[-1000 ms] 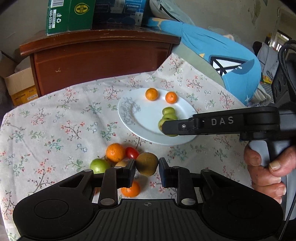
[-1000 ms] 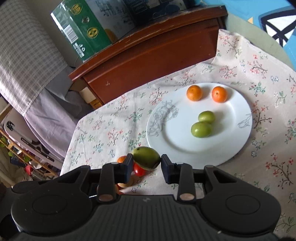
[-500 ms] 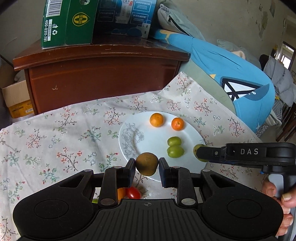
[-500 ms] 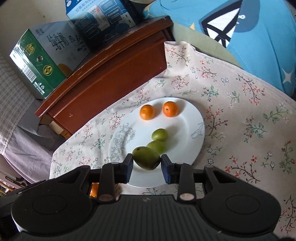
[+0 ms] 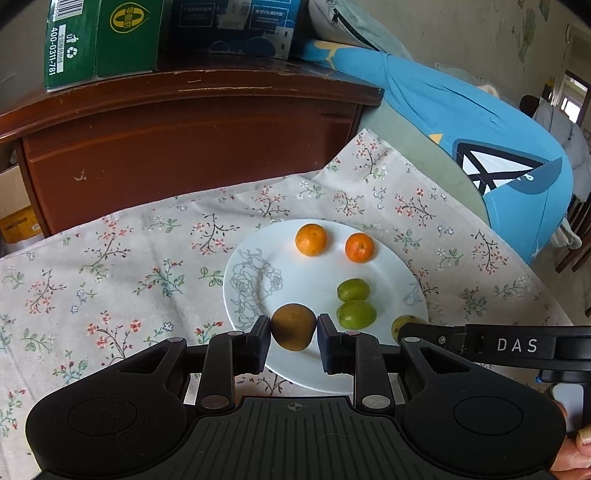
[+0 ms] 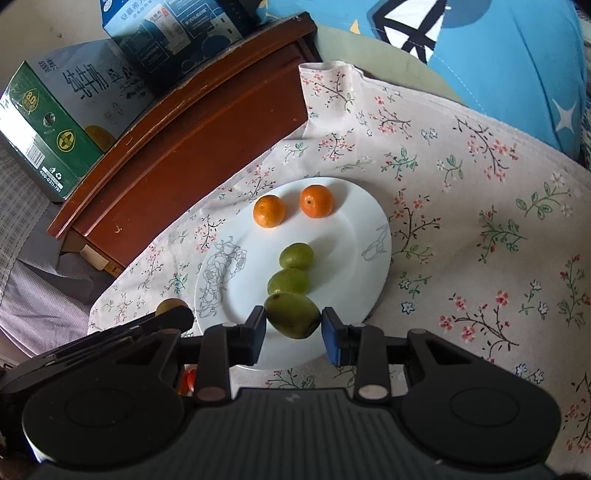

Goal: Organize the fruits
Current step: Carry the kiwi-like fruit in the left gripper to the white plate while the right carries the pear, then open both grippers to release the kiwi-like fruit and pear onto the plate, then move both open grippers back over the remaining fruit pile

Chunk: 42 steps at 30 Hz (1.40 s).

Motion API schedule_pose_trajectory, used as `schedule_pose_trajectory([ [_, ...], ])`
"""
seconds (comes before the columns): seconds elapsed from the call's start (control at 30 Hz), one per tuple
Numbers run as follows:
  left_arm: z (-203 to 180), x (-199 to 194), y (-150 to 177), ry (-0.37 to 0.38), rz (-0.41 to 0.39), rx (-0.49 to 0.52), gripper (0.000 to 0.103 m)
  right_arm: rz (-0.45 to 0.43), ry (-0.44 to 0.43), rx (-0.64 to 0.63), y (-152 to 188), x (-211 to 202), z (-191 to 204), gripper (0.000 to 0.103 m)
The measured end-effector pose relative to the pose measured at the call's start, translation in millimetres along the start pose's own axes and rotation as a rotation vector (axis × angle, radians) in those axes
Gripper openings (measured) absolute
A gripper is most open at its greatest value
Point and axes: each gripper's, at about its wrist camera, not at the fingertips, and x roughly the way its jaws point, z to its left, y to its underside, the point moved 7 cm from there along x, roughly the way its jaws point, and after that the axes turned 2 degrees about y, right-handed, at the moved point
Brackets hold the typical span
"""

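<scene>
A white plate (image 5: 321,373) (image 6: 369,221) lies on the flowered cloth with two oranges (image 5: 311,239) (image 6: 269,210) at its far side and two green fruits (image 5: 356,314) (image 6: 289,280) in the middle. My left gripper (image 5: 293,338) is shut on a brown-green fruit (image 5: 293,326) over the plate's near left part. My right gripper (image 6: 293,326) holds a green fruit (image 6: 293,314) over the plate's near edge, right behind the two green ones; a gap shows at its right pad.
A dark wooden cabinet (image 5: 184,140) with a green carton (image 5: 99,40) and a blue carton (image 5: 236,26) stands behind the table. A blue cushion (image 5: 480,147) lies at the right. A red fruit (image 6: 190,378) peeks out under my right gripper.
Both grippers have moved from the loose fruit pile to over the plate, each carrying its fruit. The right gripper's jaws now stand slightly wider around the green fruit.
</scene>
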Motion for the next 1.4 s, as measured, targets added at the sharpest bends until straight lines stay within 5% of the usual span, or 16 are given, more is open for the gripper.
schedule_pose_trajectory([
  [0.5, 5, 27, -7, -0.008, 0.015, -0.023, 0.027, -0.029, 0.041, 0.083, -6, 14, -19, 0.035],
  [0.77, 12, 7, -17, -0.076, -0.013, -0.039, 0.068, -0.065, 0.022, 0.075, -9, 5, -13, 0.036],
  [1.13, 29, -27, -15, -0.141, -0.001, -0.028, 0.08, -0.026, -0.007, 0.047, -3, 8, -5, 0.038],
  [1.4, 64, -50, -6, -0.155, 0.025, -0.118, 0.083, -0.005, -0.024, -0.037, 6, 11, 12, 0.041],
])
